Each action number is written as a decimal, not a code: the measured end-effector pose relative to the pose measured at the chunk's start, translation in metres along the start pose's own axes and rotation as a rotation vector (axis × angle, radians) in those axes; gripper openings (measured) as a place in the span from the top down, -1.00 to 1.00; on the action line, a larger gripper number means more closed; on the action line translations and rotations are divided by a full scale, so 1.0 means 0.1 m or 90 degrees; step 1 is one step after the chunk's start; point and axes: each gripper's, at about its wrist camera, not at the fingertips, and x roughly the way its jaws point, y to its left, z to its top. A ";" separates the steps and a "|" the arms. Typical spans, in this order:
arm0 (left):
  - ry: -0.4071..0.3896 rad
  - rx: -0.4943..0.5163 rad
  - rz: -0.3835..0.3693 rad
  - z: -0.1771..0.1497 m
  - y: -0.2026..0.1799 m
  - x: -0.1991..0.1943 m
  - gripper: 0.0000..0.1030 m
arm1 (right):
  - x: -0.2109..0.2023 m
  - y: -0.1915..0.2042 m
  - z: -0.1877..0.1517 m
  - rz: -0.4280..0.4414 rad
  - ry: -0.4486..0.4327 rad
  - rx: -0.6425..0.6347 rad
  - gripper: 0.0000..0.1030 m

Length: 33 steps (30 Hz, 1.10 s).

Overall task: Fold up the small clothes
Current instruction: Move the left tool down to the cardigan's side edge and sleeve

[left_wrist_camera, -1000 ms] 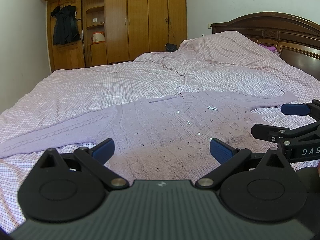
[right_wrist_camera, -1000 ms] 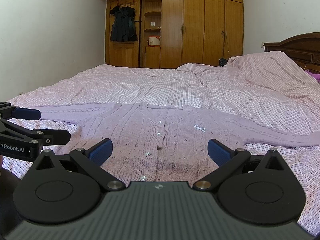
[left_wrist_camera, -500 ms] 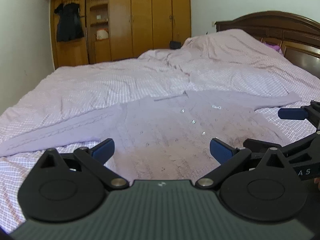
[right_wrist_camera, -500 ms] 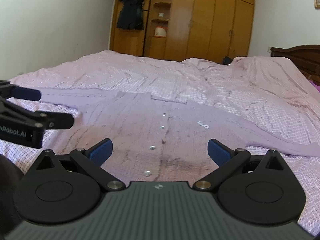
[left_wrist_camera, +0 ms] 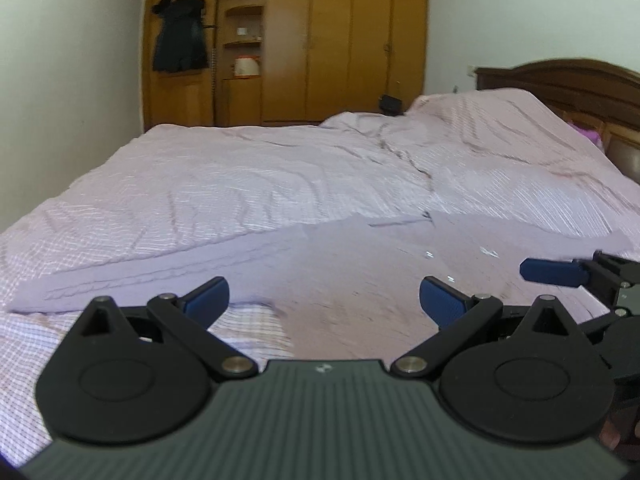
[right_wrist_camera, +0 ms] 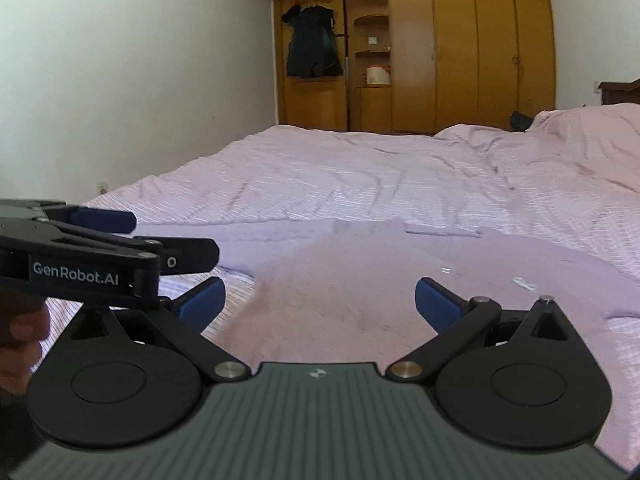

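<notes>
The bed (left_wrist_camera: 248, 184), under a wrinkled pink checked cover, carried the cardigan (left_wrist_camera: 360, 276) flat near its front edge, neckline toward the far side, sleeves stretched left and right (so its long axis ran across the bed). It was a lilac cable knit with small pale buttons (left_wrist_camera: 429, 255). The left gripper (left_wrist_camera: 324, 298) and right gripper (right_wrist_camera: 319, 300) hung spread wide over its hem, blue pads (right_wrist_camera: 434, 304) holding nothing.
</notes>
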 end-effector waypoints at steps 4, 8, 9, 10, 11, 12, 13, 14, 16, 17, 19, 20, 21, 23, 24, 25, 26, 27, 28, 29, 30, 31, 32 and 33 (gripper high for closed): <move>-0.010 -0.023 0.023 0.04 0.32 0.01 -1.00 | 0.20 0.31 0.12 0.032 -0.014 -0.015 -1.00; -0.012 -0.042 0.061 0.04 0.71 0.01 -1.00 | 0.41 0.70 0.22 0.065 -0.017 -0.033 -1.00; -0.012 -0.047 0.071 0.04 0.83 0.01 -1.00 | 0.49 0.80 0.24 0.070 -0.017 -0.038 -1.00; -0.008 -0.053 0.079 0.03 0.95 0.02 -1.00 | 0.53 0.89 0.25 0.073 -0.016 -0.041 -1.00; -0.004 -0.058 0.086 0.03 1.05 0.05 -1.00 | 0.62 1.02 0.27 0.077 -0.011 -0.046 -1.00; 0.000 -0.063 0.097 0.01 1.14 0.05 -1.00 | 0.70 1.12 0.29 0.082 -0.001 -0.047 -1.00; 0.003 -0.071 0.112 -0.01 1.26 0.06 -1.00 | 0.77 1.20 0.29 0.089 0.006 -0.045 -1.00; 0.007 -0.080 0.123 -0.03 1.36 0.06 -1.00 | 0.85 1.30 0.31 0.094 0.013 -0.041 -1.00; 0.009 -0.103 0.129 -0.07 1.56 0.06 -1.00 | 1.03 1.48 0.34 0.104 0.028 -0.026 -1.00; 0.011 -0.115 0.133 -0.10 1.69 0.05 -1.00 | 1.09 1.56 0.33 0.107 0.033 -0.018 -1.00; 0.012 -0.131 0.146 -0.14 1.87 0.04 -1.00 | 1.26 1.73 0.32 0.099 0.040 0.001 -1.00; 0.016 -0.138 0.155 -0.16 1.98 0.05 -1.00 | 1.33 1.79 0.30 0.094 0.043 0.009 -1.00; 0.020 -0.143 0.163 -0.18 2.07 0.06 -1.00 | 1.40 1.85 0.28 0.095 0.047 0.013 -1.00; 0.023 -0.143 0.179 -0.24 2.24 0.09 -1.00 | 1.58 1.96 0.24 0.109 0.055 0.021 -1.00; 0.027 -0.144 0.187 -0.26 2.32 0.11 -1.00 | 1.67 2.04 0.22 0.115 0.059 0.029 -1.00; 0.032 -0.149 0.193 -0.29 2.39 0.14 -1.00 | 1.75 2.08 0.19 0.120 0.060 0.040 -1.00; 0.033 -0.166 0.195 -0.34 2.50 0.16 -1.00 | 1.82 2.14 0.17 0.127 0.062 0.049 -1.00; 0.032 -0.187 0.192 -0.37 2.60 0.18 -1.00 | 1.90 2.21 0.15 0.138 0.067 0.055 -1.00; 0.027 -0.213 0.184 -0.42 2.72 0.19 -1.00 | 1.96 2.25 0.12 0.145 0.074 0.055 -1.00; 0.012 -0.250 0.171 -0.49 2.86 0.23 -1.00 | 2.04 2.31 0.11 0.149 0.081 0.052 -1.00; -0.006 -0.282 0.164 -0.56 2.96 0.26 -1.00 | 2.11 2.38 0.09 0.148 0.085 0.046 -1.00; -0.016 -0.317 0.162 -0.64 3.04 0.30 -1.00 | 2.17 2.44 0.07 0.145 0.085 0.041 -1.00; -0.024 -0.350 0.158 -0.75 3.12 0.36 -1.00 | 2.24 2.49 0.06 0.143 0.087 0.037 -1.00; -0.011 -0.374 0.155 -0.83 3.18 0.43 -1.00 | 2.30 2.53 0.06 0.143 0.090 0.032 -1.00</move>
